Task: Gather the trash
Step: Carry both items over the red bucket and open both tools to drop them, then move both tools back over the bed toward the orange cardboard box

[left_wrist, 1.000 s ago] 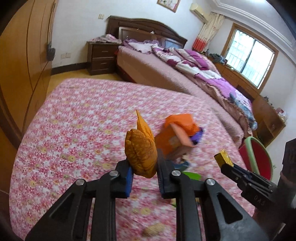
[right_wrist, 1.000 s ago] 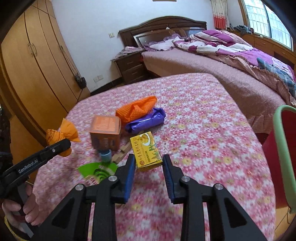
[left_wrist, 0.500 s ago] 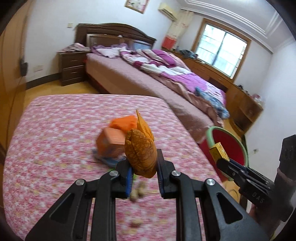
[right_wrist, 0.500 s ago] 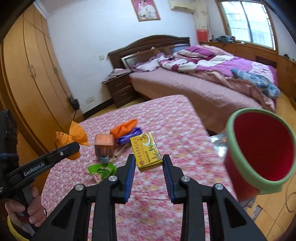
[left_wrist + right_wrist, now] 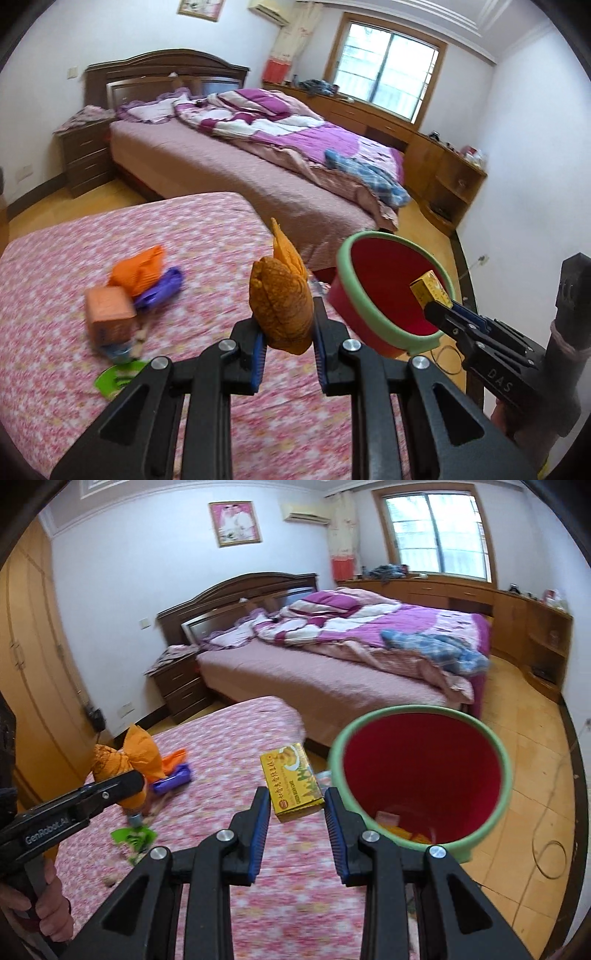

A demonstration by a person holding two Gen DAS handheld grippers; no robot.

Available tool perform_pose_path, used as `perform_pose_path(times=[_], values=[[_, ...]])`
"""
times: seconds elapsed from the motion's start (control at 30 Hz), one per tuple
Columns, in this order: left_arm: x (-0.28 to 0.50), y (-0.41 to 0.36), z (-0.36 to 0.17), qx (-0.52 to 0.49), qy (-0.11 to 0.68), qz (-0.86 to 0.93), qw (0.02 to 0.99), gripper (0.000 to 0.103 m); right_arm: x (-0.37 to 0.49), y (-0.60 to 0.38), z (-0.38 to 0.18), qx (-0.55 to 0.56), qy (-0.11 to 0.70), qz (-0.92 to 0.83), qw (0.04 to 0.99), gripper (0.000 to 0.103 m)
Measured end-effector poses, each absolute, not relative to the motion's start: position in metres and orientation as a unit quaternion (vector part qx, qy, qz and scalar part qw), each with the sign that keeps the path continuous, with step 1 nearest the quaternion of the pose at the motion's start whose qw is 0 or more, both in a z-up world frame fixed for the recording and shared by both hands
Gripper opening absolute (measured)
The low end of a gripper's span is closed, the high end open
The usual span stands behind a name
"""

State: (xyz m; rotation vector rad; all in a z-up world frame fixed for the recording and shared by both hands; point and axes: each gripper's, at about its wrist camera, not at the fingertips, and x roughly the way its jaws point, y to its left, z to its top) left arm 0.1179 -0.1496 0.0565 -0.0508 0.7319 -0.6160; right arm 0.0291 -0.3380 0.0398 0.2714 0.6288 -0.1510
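My left gripper (image 5: 288,328) is shut on a crumpled orange-brown wrapper (image 5: 282,299), held above the flowered table (image 5: 74,387) near its right edge. My right gripper (image 5: 297,805) is shut on a yellow snack box (image 5: 291,779), held beside the rim of a red bin with a green rim (image 5: 421,775); the bin holds some scraps at the bottom. In the left wrist view the box (image 5: 430,288) hangs over the bin's mouth (image 5: 391,291). The left gripper with its wrapper (image 5: 110,760) also shows at the left of the right wrist view.
On the table lie an orange box (image 5: 109,314), an orange bag (image 5: 138,269), a purple bag (image 5: 159,290), a green wrapper (image 5: 116,378) and small scraps. A bed (image 5: 258,158) stands behind, a wardrobe (image 5: 33,664) to the left, wooden floor around the bin.
Both grippers have swung right from the table's trash pile toward the bin, each keeping its item. The bin has come into full view and the yellow box now sits at its mouth.
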Motion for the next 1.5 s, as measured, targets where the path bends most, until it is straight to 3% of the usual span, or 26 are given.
perform_pose_path(times=[0.77,0.97,1.27,1.5], values=[[0.146,-0.308,0.015,0.045,0.389,-0.392,0.833,0.022,0.029,-0.468,-0.008,0.226,0.318,-0.149,0.908,0.035],[0.148,-0.32,0.016,0.043,0.378,-0.402,0.833,0.045,0.026,-0.481,-0.013,0.238,0.308,-0.154,0.908,0.039],[0.149,-0.309,0.021,0.039,0.375,-0.385,0.842,0.045,0.02,-0.483,-0.011,0.254,0.292,-0.148,0.91,0.043],[0.15,-0.275,0.026,0.021,0.376,-0.354,0.856,0.045,0.017,-0.47,-0.005,0.252,0.289,-0.14,0.913,0.052]])
